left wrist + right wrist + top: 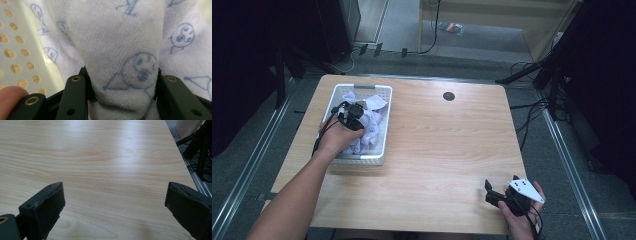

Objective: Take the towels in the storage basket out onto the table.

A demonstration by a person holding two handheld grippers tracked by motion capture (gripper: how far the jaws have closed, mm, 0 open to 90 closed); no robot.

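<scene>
Lab: lone wooden table [447, 150], floor cables [532, 107], stands.

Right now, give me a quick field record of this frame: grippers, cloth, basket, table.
left gripper: over the basket, jaws shut on a fold of the cloth
cloth: white towelling with blue printed faces and letters, bunched in the basket
basket: white, perforated walls, on the table's left half
right gripper: open, nothing between the jaws, low over bare wood at the table's near right corner
table: light wood, with a dark round grommet near the far edge
</scene>
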